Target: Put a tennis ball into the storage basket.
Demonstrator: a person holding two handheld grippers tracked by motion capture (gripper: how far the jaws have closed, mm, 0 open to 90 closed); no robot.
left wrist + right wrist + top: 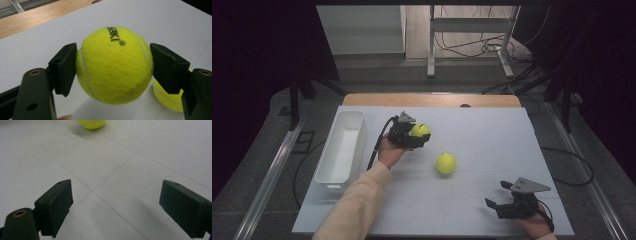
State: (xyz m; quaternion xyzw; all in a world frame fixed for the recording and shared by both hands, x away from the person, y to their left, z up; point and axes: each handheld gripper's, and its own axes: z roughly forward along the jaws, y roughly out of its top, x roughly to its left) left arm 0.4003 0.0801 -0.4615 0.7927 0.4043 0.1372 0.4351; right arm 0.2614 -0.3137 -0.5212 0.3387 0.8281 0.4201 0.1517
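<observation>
My left gripper (417,134) is shut on a yellow tennis ball (420,130), held a little above the white table. In the left gripper view both black pads (65,67) press on the sides of that ball (113,65). A second tennis ball (445,163) lies on the table to the right of and nearer than the held one; its edge (167,96) peeks out beneath the right jaw. My right gripper (496,196) rests near the table's front right edge, jaws wide open with nothing between them (115,207). The loose ball (91,123) lies far ahead of it.
A long white bin (341,149) stands along the table's left side, left of my left hand. The white tabletop (492,135) ends in a wooden strip (432,100) at the far edge. Beyond it are a metal frame's legs (431,60) and cables on the floor.
</observation>
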